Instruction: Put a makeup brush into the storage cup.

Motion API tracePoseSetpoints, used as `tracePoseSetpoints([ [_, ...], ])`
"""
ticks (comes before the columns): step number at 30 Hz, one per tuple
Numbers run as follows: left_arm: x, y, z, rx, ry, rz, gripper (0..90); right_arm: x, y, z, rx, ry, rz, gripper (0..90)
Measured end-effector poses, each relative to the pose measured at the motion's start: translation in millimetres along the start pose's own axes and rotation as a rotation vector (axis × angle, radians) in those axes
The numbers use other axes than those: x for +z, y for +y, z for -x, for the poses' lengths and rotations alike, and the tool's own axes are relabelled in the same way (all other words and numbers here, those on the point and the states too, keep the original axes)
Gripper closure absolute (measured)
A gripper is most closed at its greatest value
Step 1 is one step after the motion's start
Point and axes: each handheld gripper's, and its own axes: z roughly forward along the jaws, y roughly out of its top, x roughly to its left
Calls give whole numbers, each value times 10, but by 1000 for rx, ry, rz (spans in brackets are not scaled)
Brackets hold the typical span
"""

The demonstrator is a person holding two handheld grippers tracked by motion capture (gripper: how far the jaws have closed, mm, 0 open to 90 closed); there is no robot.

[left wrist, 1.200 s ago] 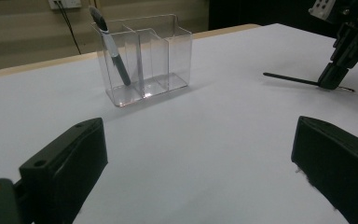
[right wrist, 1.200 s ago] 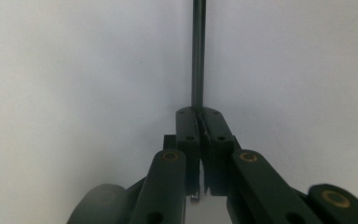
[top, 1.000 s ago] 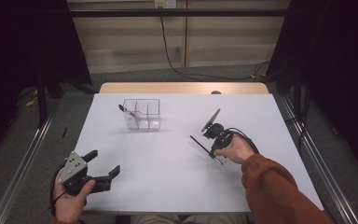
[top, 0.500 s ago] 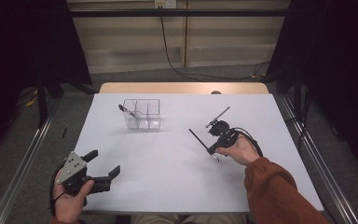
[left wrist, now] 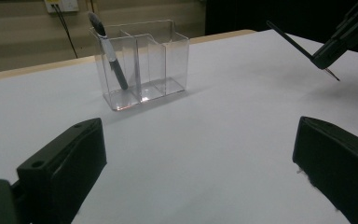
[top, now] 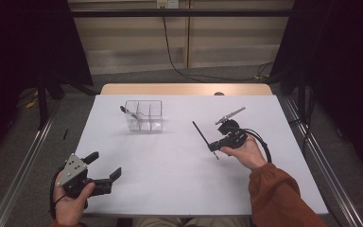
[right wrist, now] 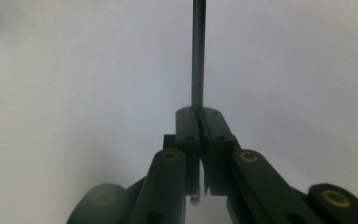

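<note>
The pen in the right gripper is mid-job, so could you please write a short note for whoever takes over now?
Right gripper: shut on a thin black pen, held above the table, right of centre, pen slanting up and away.
Left gripper: open, holding nothing, near the front left corner.
Clear organiser: far centre-left, three compartments; one pen leans in its left-end compartment as the left gripper view shows it.
Done: one pen stowed, second picked up.
Left: probably carry the held pen to the organiser and drop it in.
</note>
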Motion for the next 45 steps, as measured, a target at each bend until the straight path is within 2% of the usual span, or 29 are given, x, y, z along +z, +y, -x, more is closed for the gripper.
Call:
tracePoseSetpoints([
  [5, -6, 11, 18, 10, -18, 0, 24, -10, -55, 32, -5, 16, 75, 863],
  [13, -17, 16, 30, 5, -13, 6, 24, -56, -107, 17, -15, 35, 166, 863],
  [18, -19, 18, 28, 9, -12, 4, 24, -121, -132, 3, -31, 39, 251, 863],
  [19, -19, 18, 27, 9, -13, 2, 24, -135, -135, -4, -41, 25, 273, 863],
  [22, -20, 15, 31, 17, -19, 8, 28, -167, -143, 0, -57, 23, 331, 863],
  [27, -31, 17, 30, 15, -16, 9, 27, -192, -175, -15, -74, 23, 365, 862],
  [32, -35, 25, 44, 22, -12, 11, 27, -276, -176, -69, -96, 85, 385, 863],
  [38, -41, 47, 69, 21, -26, 19, 27, -281, -176, -169, -133, 98, 355, 862],
  [45, -36, 68, 69, 21, -35, 24, 26, -304, -173, -266, -172, 133, 355, 863],
])
